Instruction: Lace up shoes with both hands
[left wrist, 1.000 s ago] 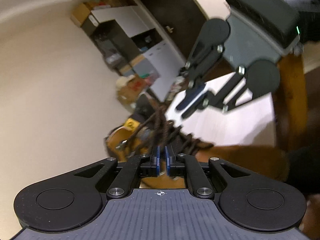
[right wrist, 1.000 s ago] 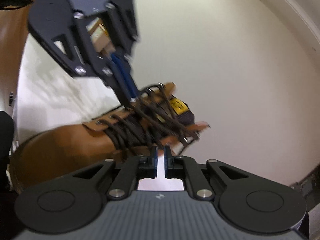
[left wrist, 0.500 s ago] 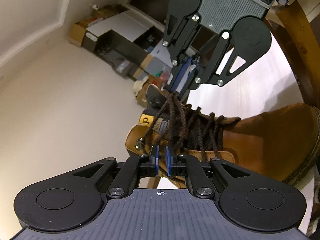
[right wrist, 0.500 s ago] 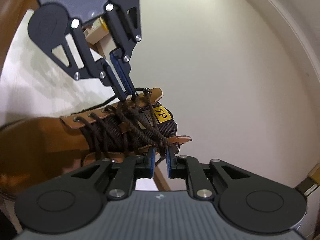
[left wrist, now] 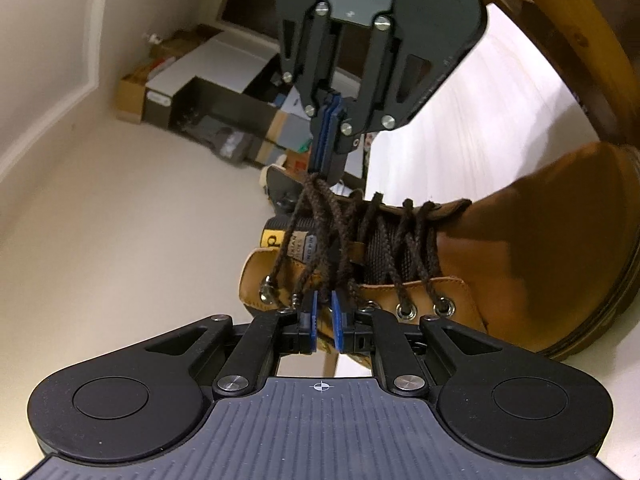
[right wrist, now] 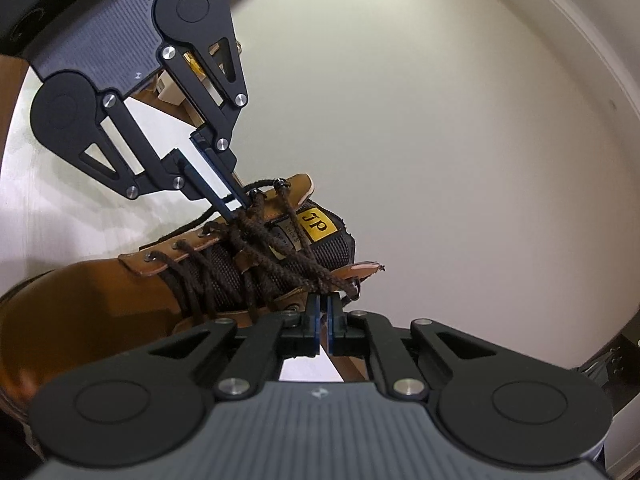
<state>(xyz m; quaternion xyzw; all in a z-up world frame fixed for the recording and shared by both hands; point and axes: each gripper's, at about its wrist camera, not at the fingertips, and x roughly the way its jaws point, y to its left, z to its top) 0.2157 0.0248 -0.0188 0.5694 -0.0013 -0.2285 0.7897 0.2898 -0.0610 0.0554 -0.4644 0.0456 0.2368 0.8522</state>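
table (left wrist: 472,128): white top, seen past the boot; wooden chair frame (left wrist: 568,40) curved across the far right of the left wrist view.
boot (left wrist: 540,248): tan leather, laid on the table, toe to the right in the left wrist view and to the left in the right wrist view; open collar is aimed between the two grippers.
tongue label (right wrist: 316,222): yellow patch marked "JP", exposed at the top of the tongue.
laces (left wrist: 404,240): dark brown, crossed through the lower eyelets; upper strands are drawn up off the tongue to both grippers.
left gripper (left wrist: 324,320): at the near side of the collar; jaws parted by a narrow gap, lace strands are run into that gap. In the right wrist view (right wrist: 224,188) the blue pads are seen slightly apart, tips at the laces; grip cannot be told.
right gripper (right wrist: 324,320): jaws nearly closed, lace strands are pinched at the tips. In the left wrist view (left wrist: 326,160) pads are seen pressed together on a lace bundle above the far side of the collar.
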